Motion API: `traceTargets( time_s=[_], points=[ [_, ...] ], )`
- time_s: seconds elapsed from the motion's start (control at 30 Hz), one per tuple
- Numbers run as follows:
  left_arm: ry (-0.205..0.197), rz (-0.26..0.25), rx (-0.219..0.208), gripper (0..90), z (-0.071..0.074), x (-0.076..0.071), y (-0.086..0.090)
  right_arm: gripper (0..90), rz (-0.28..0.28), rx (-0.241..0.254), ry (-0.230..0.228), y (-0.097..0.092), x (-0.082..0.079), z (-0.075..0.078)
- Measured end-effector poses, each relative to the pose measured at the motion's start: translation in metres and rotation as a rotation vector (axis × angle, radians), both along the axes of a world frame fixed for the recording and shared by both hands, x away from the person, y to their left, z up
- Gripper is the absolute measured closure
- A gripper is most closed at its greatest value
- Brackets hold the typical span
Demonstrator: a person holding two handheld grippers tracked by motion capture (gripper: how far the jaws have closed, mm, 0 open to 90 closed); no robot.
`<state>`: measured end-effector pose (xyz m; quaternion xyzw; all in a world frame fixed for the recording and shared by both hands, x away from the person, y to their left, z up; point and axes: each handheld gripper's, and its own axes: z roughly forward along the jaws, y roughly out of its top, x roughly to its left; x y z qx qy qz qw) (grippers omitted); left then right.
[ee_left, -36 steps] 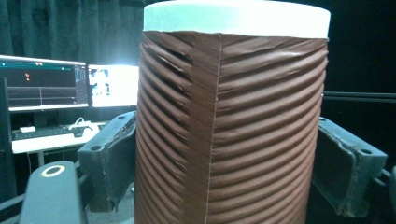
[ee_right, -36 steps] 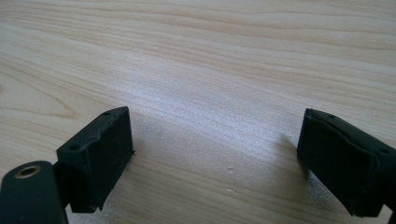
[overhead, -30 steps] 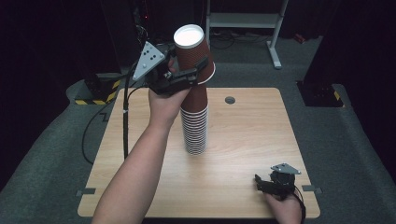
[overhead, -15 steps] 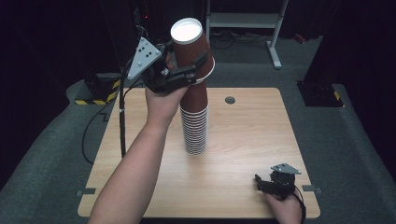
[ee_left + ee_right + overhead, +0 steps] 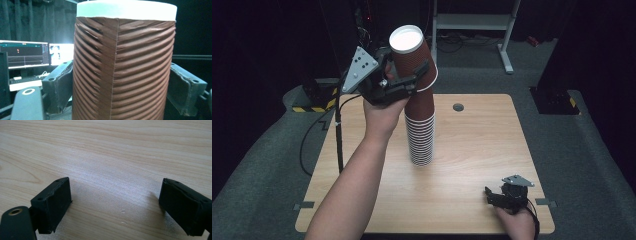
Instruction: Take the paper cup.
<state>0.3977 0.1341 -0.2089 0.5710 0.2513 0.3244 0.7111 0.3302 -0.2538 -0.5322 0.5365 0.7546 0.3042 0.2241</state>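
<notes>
The left gripper [image 5: 419, 75] is clamping the top brown ribbed paper cup with the white rim [image 5: 412, 52], its black jaws pressing both sides of the cup and holding it tilted, raised out of the tall stack of brown paper cups [image 5: 421, 135] standing mid-table. The right gripper [image 5: 492, 195] is resting near the front right corner of the light wooden table [image 5: 482, 140], jaws spread wide with bare wood between them.

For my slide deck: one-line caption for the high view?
Left gripper lifts the top brown cup off the stack; right gripper rests open.
</notes>
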Motion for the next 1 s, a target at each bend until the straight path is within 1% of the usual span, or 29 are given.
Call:
traceTargets(
  time_s=[0.17, 0.27, 0.33, 0.5, 0.6, 0.67, 0.77, 0.83, 0.87, 0.9, 0.97, 1.0],
  points=[
    [0.000, -0.009, -0.008, 17.8, -0.002, -0.005, 0.003, 10.2, 0.001, 0.000, 0.000, 0.000, 0.000, 0.000],
    [-0.003, -0.028, -0.021, 17.8, -0.004, -0.012, 0.004, 10.2, 0.003, -0.001, -0.001, 0.000, 0.000, 0.000],
    [-0.008, -0.037, -0.014, 17.8, -0.005, -0.018, 0.003, 10.4, 0.004, 0.000, 0.000, 0.000, 0.000, 0.000],
    [-0.013, -0.057, -0.017, 17.8, -0.005, -0.025, 0.002, 10.5, 0.004, 0.000, 0.000, 0.000, 0.000, 0.000],
    [-0.018, -0.083, -0.022, 17.8, -0.006, -0.031, -0.001, 10.9, 0.014, -0.003, -0.004, 0.000, 0.000, 0.000],
    [-0.029, -0.095, -0.004, 17.8, -0.007, -0.039, -0.004, 10.8, 0.022, -0.002, -0.003, 0.000, -0.001, 0.000],
    [-0.033, -0.100, 0.004, 17.8, -0.009, -0.043, -0.007, 12.4, 0.024, -0.003, -0.004, 0.000, -0.001, 0.000],
    [-0.031, -0.108, 0.004, 17.8, -0.011, -0.046, -0.009, 13.5, 0.023, 0.004, -0.006, -0.001, -0.001, 0.001],
    [-0.030, -0.120, 0.007, 17.8, -0.014, -0.048, -0.011, 14.3, 0.026, 0.011, -0.008, -0.002, -0.002, 0.001],
    [-0.030, -0.120, 0.007, 17.8, -0.014, -0.048, -0.011, 14.3, 0.026, 0.011, -0.008, -0.002, -0.002, 0.001],
    [-0.026, -0.125, 0.014, 17.8, -0.016, -0.049, -0.014, 14.6, 0.027, 0.020, -0.017, -0.003, -0.003, 0.002],
    [-0.023, -0.126, 0.018, 17.8, -0.018, -0.049, -0.015, 15.4, 0.022, 0.030, -0.033, -0.004, -0.005, 0.003]
  ],
)
